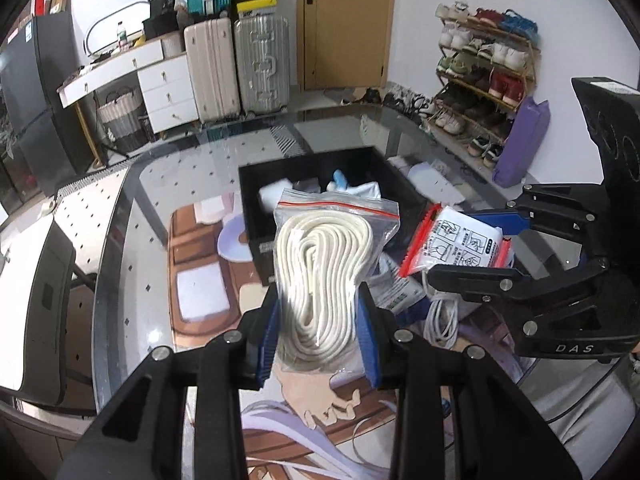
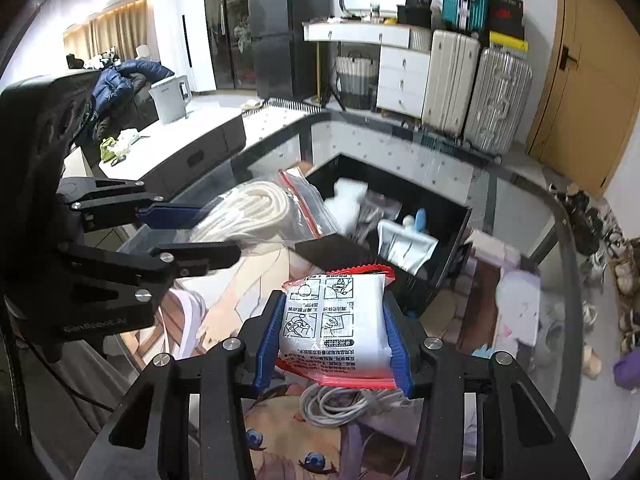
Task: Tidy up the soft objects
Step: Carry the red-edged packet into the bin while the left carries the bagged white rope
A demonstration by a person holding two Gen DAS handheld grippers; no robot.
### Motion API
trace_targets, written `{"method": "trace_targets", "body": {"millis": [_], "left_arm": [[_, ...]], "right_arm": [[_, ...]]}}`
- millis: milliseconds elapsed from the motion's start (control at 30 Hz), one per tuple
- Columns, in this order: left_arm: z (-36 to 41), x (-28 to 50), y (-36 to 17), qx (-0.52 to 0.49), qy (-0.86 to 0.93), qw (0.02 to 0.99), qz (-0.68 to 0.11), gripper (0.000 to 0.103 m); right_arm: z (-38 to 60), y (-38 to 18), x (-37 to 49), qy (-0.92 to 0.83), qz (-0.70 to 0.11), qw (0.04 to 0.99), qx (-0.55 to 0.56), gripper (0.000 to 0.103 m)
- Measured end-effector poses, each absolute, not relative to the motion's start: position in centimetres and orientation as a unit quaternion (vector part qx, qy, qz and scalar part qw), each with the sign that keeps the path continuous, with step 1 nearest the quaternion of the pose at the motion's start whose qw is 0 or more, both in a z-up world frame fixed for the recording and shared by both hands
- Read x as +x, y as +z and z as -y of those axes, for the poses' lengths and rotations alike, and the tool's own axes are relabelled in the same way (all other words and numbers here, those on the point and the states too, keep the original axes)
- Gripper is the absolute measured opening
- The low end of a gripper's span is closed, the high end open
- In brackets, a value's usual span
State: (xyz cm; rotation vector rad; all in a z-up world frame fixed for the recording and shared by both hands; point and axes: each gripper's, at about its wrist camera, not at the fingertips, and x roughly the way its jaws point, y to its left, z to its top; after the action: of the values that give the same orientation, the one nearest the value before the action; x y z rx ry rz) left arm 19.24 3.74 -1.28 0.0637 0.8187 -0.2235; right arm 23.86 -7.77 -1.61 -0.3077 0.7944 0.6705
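My left gripper point(image 1: 320, 320) is shut on a clear zip bag of coiled white rope point(image 1: 324, 264) and holds it above the glass table, just short of the black storage box point(image 1: 256, 176). The bag also shows in the right wrist view point(image 2: 248, 210). My right gripper point(image 2: 332, 320) is shut on a white printed packet with red edges point(image 2: 336, 316), held above the table near the box point(image 2: 452, 268). In the left wrist view the packet point(image 1: 460, 240) and right gripper point(image 1: 476, 248) sit to the right. The box holds several white and blue soft items point(image 2: 404, 240).
A coiled white cable point(image 2: 340, 400) lies on the table under my right gripper; it also shows in the left wrist view point(image 1: 440, 316). Another packet point(image 1: 396, 288) lies beside it. Suitcases point(image 1: 240, 68), drawers and a shoe rack point(image 1: 480, 76) stand beyond the table.
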Motion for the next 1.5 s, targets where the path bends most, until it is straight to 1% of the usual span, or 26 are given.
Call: {"method": "trace_targets", "body": {"millis": [400,800,1000,1167,1367,1500], "left_arm": [[-3.6,19.9,0.7,0.001,-0.102,0.928,-0.357,0.034],[-3.4,22.1,2.2,-0.018,-0.088,0.945,-0.315,0.034],[-3.6,23.4,2.0,-0.024,-0.077,0.95,-0.301,0.034],[-3.8,25.1,0.7,-0.012,-0.06,0.952,-0.3,0.034],[-4.0,27.3,-1.1,-0.018,-0.042,0.945,-0.324,0.034],[-3.5,28.6,-2.2,-0.014,-0.037,0.941,-0.337,0.034]], "right_arm": [[8.8,2.6,23.9,0.296,-0.311,0.898,-0.098,0.047],[8.8,4.4,26.0,0.263,-0.278,0.922,-0.067,0.047],[8.3,4.1,27.7,0.25,-0.264,0.929,-0.066,0.047],[7.8,2.7,29.7,0.236,-0.262,0.933,-0.074,0.047],[7.3,0.4,32.0,0.23,-0.268,0.931,-0.092,0.047],[7.2,-1.0,33.5,0.23,-0.29,0.925,-0.083,0.047]]}}
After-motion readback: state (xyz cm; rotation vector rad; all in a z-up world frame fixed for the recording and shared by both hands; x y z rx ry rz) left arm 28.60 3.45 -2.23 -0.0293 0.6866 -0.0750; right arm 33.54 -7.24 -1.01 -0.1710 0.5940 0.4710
